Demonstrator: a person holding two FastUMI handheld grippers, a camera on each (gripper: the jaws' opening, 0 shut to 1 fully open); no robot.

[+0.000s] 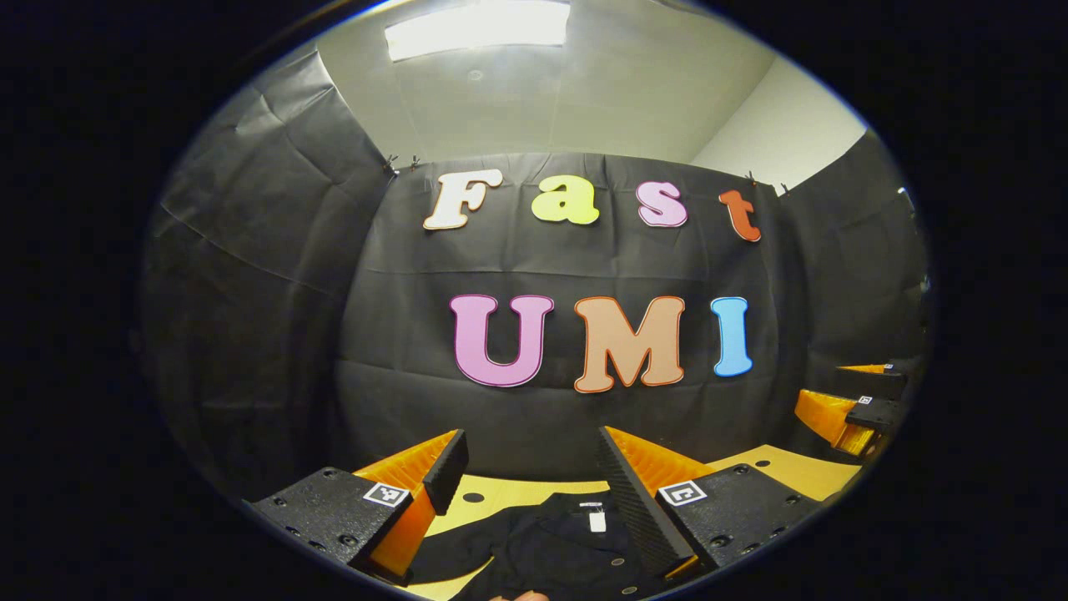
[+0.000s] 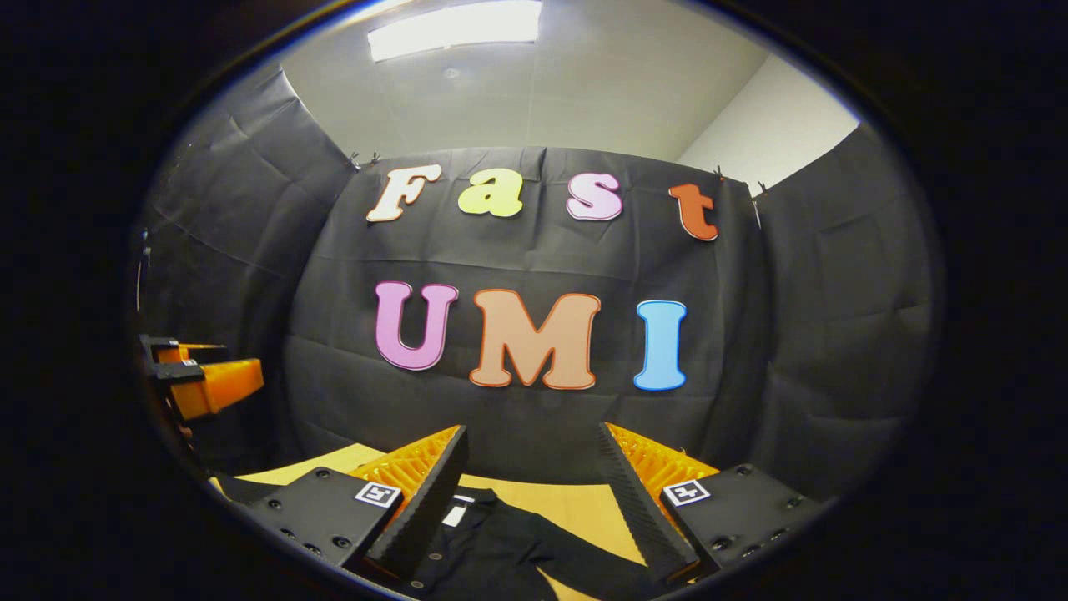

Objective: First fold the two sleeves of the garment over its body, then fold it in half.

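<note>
A black garment (image 1: 542, 551) with small buttons and a white neck label lies on the yellow table (image 1: 801, 467), low in the left gripper view. My left gripper (image 1: 534, 455) hovers open above it, fingers wide apart and holding nothing. The same black garment (image 2: 517, 547) lies under my right gripper (image 2: 534, 455) in the right gripper view, one sleeve stretching right. That gripper is open too, with nothing between its fingers. Each gripper appears at the other view's edge: the right gripper (image 1: 859, 409) far right, the left gripper (image 2: 196, 380) far left.
The black cloth wall (image 1: 584, 275) closes the booth behind the table and on both sides. A small dark hole (image 1: 473, 497) marks the yellow tabletop beyond the garment's collar. Bare table (image 2: 576, 501) runs behind the garment to the wall.
</note>
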